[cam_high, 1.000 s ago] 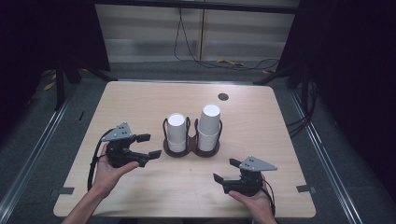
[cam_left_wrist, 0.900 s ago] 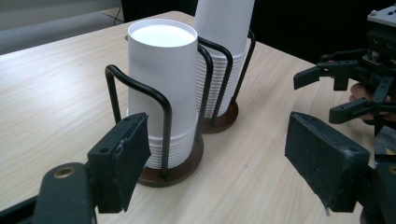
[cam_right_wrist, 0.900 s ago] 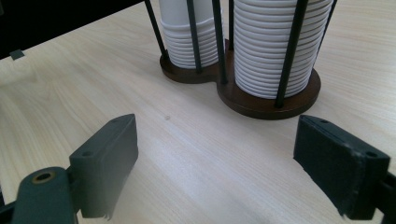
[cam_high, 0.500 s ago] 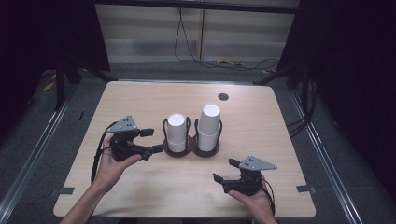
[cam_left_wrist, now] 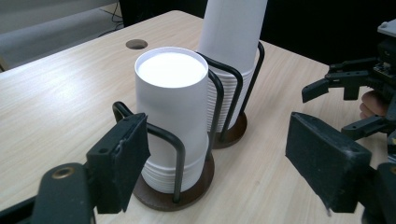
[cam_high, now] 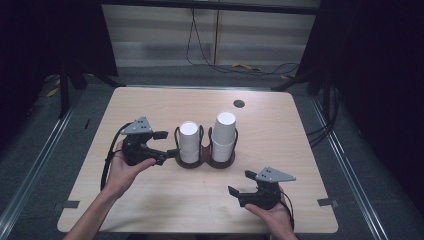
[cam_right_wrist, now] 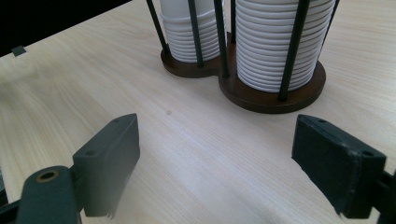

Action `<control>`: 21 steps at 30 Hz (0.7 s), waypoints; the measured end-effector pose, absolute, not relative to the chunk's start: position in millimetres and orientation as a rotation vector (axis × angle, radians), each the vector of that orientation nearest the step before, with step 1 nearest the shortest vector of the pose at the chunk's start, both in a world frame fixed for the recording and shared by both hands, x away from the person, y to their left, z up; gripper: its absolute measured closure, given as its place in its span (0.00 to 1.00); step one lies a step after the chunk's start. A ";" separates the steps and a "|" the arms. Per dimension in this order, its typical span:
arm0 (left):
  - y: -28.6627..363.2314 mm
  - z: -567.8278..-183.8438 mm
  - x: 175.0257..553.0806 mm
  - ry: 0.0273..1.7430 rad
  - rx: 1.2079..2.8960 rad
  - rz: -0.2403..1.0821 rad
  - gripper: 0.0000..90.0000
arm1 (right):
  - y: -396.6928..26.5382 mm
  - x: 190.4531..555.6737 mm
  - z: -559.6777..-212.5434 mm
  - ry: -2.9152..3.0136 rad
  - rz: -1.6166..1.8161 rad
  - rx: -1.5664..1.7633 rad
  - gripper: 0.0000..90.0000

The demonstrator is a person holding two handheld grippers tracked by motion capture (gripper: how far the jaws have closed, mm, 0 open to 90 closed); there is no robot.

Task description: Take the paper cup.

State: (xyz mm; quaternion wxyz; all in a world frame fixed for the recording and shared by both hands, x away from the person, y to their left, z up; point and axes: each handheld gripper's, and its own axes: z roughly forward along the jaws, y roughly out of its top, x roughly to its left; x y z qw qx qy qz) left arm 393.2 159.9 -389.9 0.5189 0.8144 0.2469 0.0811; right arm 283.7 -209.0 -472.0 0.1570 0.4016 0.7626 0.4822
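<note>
Seen from the high view, a light wooden table point(cam_high: 150, 200) carries a two-well cup holder point(cam_high: 206, 160) of dark wood and black wire near its centre, the shorter stack of white paper cups point(cam_high: 189, 141) in its left well and the taller stack point(cam_high: 224, 134) in its right. The left gripper point(cam_high: 167, 145), held in the person's left hand point(cam_high: 127, 167), sits just beside the shorter stack with its jaws spread wide and nothing between them; the right gripper point(cam_high: 241, 184), in the right hand point(cam_high: 272, 215), rests near the table's front edge, well apart from the holder, jaws likewise spread and empty. A small round hole point(cam_high: 239, 103) marks the tabletop beyond the cups. In the left gripper view, the two black jaws stand wide apart, one close against the holder's wire loop, the shorter stack rising between and beyond them, the other gripper visible at far right. In the right gripper view, the open jaws frame bare wood, the holder's base and both ribbed stacks farther off.
</note>
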 end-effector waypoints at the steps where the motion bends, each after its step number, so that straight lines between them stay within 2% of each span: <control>1: 158.1 -389.9 395.8 0.589 1.948 0.194 0.24 | -208.8 283.6 -472.1 2.185 1.379 1.152 0.17; 10: 150.2 -386.3 409.4 0.565 1.974 0.213 0.26 | -208.2 283.3 -472.2 2.190 1.386 1.151 0.17; 16: 149.8 -386.9 424.0 0.573 1.986 0.201 0.22 | -209.0 282.9 -471.3 2.190 1.397 1.145 0.15; 21: 145.0 -380.9 427.0 0.568 2.002 0.223 0.23 | -210.3 283.4 -471.7 2.199 1.386 1.148 0.15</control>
